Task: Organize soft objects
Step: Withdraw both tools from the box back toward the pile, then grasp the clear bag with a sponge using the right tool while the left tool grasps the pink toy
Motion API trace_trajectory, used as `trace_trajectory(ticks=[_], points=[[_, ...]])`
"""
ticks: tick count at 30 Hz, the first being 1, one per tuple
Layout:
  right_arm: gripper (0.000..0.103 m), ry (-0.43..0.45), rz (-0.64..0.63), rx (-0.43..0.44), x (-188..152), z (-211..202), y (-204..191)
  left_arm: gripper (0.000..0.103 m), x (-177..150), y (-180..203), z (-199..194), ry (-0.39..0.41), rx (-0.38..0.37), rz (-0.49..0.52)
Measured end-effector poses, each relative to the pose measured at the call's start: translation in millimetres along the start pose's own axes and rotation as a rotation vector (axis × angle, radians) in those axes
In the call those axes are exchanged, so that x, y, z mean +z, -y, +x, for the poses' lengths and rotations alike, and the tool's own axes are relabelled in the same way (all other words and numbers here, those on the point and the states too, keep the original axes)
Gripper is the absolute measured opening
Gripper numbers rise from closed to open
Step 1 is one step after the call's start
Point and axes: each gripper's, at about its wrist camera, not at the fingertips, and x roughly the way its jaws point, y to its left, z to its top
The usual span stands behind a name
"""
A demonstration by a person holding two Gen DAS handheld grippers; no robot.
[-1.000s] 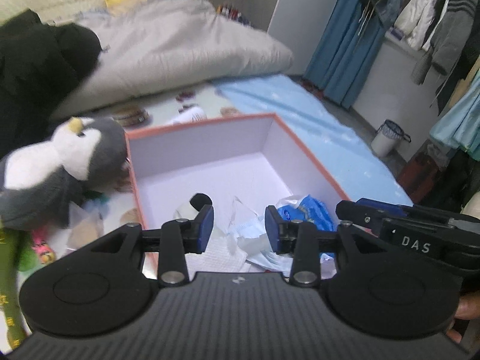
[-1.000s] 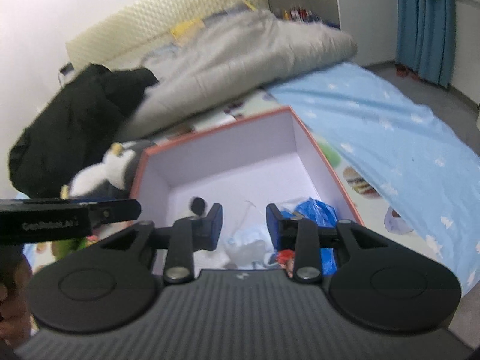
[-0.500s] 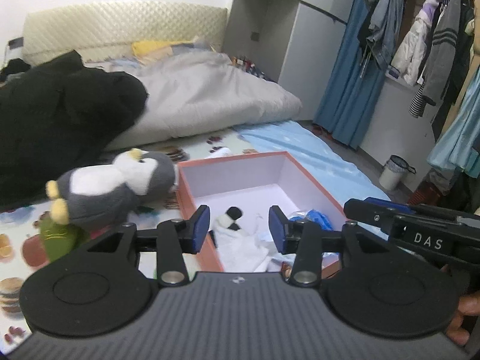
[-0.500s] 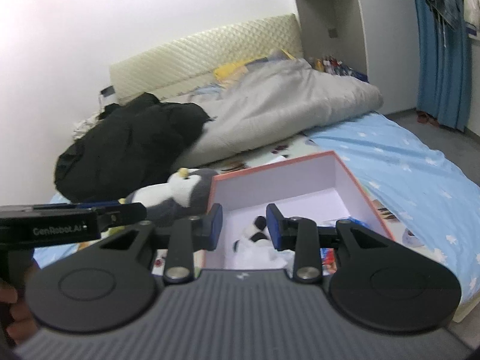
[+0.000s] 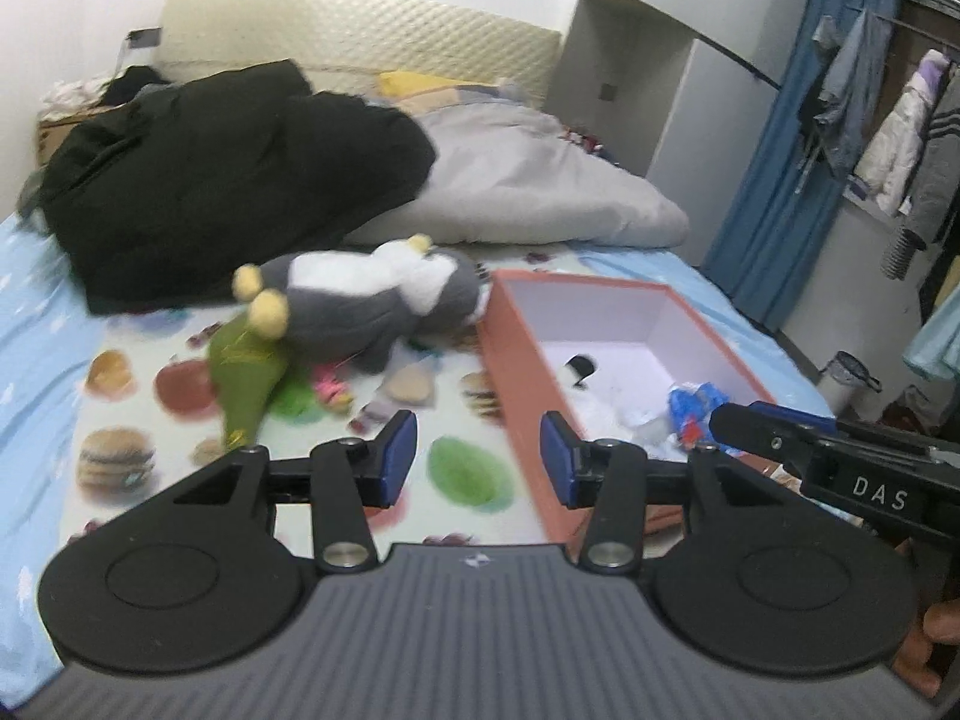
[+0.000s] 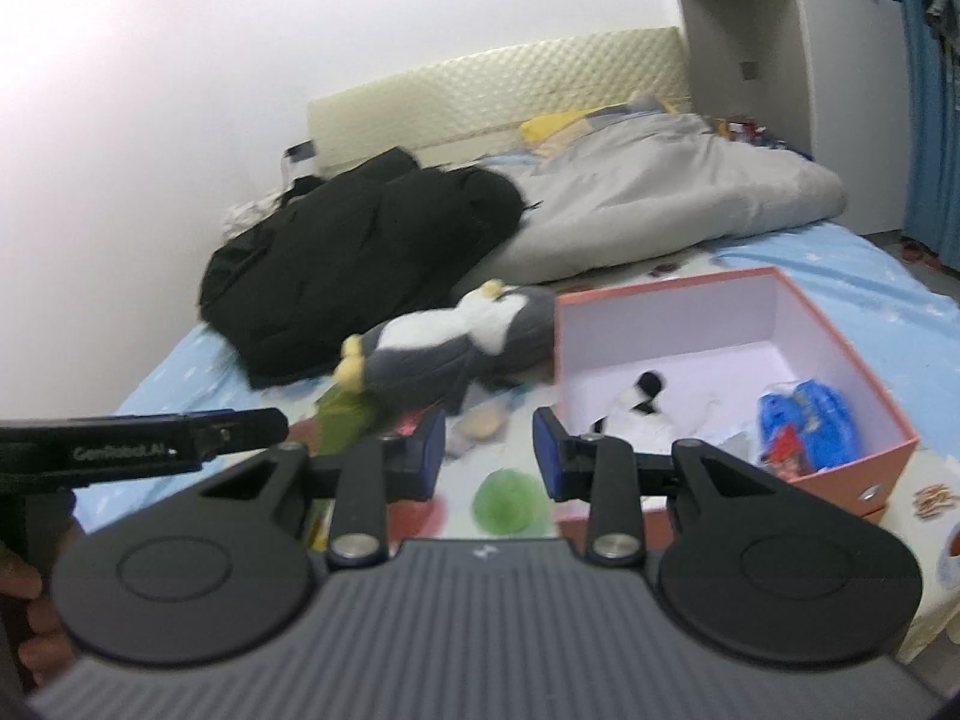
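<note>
An open orange box [image 5: 522, 360] with a white inside stands on the bed; it also shows in the right wrist view [image 6: 840, 324]. Inside lie a white and black soft toy [image 6: 636, 408] and a blue packet [image 6: 804, 414]. A grey and white penguin plush [image 5: 372, 294] lies left of the box, seen too in the right wrist view [image 6: 444, 342]. A green soft toy [image 5: 246, 372] lies by its feet. My left gripper [image 5: 477, 459] is open and empty above the mat near the box's front corner. My right gripper [image 6: 489, 453] is open and empty, held back from the box.
A black coat [image 5: 222, 162] and a grey duvet [image 5: 528, 180] lie at the back of the bed. Small toys are scattered on the fruit-print mat [image 5: 120, 396]. Clothes hang on a rack [image 5: 888, 120] at the right, with a bin [image 5: 846, 372] below.
Both grippers have pulled back and up from over the box. The view has swung left, so the penguin and mat now show in full. Both stay open and empty.
</note>
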Motion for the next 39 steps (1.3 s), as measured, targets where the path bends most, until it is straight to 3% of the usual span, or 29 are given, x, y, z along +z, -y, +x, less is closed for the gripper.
trace_trajectory(ticks=[9,15,24,26,27,39], points=[[0.036,-0.063,-0.044,0.043,-42,10,-38,0.052,-52,-36,-6,-0.036,0.044,-0.088],[0.035,-0.103,-0.049,0.061,-61,30,-49,0.052,-64,-64,15,-0.063,0.054,-0.178],[0.036,-0.136,-0.063,0.032,-56,90,-55,0.052,-44,-99,86,-0.079,0.063,-0.222],[0.053,-0.140,-0.057,0.021,-52,106,-53,0.052,-38,-106,106,-0.082,0.068,-0.230],[0.055,-0.140,-0.049,0.015,-49,116,-52,0.052,-36,-109,116,-0.087,0.070,-0.234],[0.056,-0.197,0.016,-0.029,-15,236,-31,0.052,-18,-134,240,-0.165,0.035,-0.231]])
